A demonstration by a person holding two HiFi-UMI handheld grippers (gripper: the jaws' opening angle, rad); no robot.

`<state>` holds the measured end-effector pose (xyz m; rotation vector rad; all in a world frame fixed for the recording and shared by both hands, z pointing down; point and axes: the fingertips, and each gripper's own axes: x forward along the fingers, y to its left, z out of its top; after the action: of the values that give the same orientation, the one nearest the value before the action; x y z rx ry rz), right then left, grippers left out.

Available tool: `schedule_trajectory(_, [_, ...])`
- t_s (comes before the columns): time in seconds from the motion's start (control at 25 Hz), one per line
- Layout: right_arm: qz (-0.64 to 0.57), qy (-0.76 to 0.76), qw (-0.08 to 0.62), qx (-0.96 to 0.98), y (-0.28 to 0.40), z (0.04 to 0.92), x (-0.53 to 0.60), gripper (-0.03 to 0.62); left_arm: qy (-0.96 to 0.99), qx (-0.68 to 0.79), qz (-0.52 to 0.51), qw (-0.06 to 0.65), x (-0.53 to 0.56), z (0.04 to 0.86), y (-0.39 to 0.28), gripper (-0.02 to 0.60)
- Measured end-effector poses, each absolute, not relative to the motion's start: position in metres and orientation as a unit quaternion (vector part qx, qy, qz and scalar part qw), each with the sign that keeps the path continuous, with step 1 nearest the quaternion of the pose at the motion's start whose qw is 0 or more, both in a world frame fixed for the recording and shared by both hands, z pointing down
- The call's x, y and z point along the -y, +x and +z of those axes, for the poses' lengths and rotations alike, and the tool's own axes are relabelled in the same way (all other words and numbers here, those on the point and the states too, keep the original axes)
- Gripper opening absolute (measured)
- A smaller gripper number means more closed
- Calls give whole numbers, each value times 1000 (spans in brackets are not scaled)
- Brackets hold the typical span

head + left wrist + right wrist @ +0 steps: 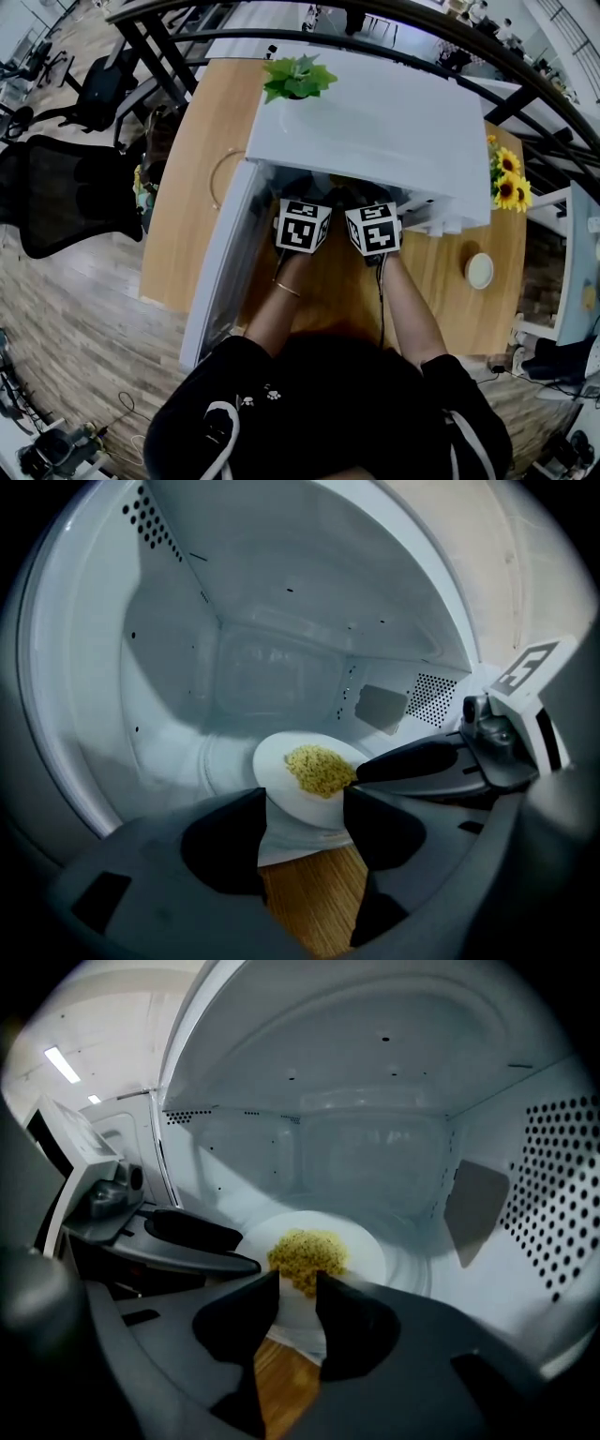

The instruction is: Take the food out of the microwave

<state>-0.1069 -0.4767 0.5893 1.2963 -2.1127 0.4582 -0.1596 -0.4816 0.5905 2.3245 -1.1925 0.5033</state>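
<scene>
Just one plate [277, 776], left gripper [305, 803], right gripper [298, 1283]

Head view steeply down over microwave [375, 122]; both gripper views close inside, same plate [281, 797].

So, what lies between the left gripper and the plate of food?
Only the microwave's white front sill; nothing else. The left gripper view shows it.

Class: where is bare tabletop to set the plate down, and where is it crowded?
Bare table lies before the microwave, between the right forearm and the white dish. Crowded: the microwave mouth, with left gripper, right gripper and the plate.
</scene>
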Motion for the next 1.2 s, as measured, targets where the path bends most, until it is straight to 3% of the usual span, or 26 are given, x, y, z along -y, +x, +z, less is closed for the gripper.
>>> schedule_trajectory(0.92, [188, 475, 308, 803, -101, 588, 447, 133, 854, 421, 177, 248, 445, 588, -155, 258])
schedule_trajectory(1.04, [199, 489, 279, 802, -97, 581, 444, 151, 854, 420, 167, 259, 441, 587, -156, 258])
schedule_trajectory(1.2, [259, 533, 184, 784, -80, 567, 440, 156, 849, 424, 141, 283, 438, 584, -161, 258])
